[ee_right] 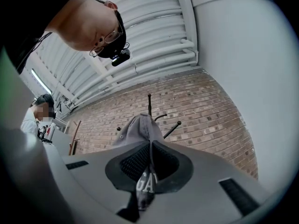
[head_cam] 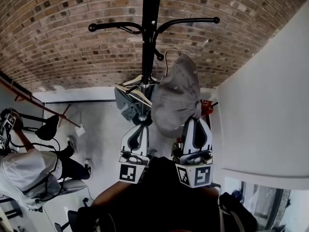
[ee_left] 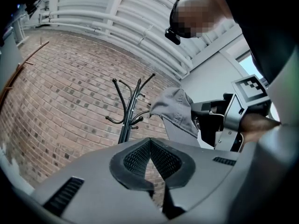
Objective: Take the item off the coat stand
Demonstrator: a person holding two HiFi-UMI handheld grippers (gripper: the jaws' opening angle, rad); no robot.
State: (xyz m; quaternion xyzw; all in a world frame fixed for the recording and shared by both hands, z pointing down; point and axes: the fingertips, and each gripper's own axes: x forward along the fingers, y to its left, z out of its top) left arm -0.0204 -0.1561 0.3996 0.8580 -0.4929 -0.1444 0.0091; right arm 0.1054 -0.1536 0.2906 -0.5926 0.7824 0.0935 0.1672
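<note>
One grey cap (head_cam: 176,98) clamped in right tongs (ee_right: 150,162), beside coat stand (head_cam: 149,47).

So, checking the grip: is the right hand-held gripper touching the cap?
Touching. The right gripper view shows the right hand-held gripper with its jaws pinched shut on the cap fabric.

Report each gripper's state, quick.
Left gripper: closed, nothing between its jaws.
Right gripper: closed on the grey cap.
</note>
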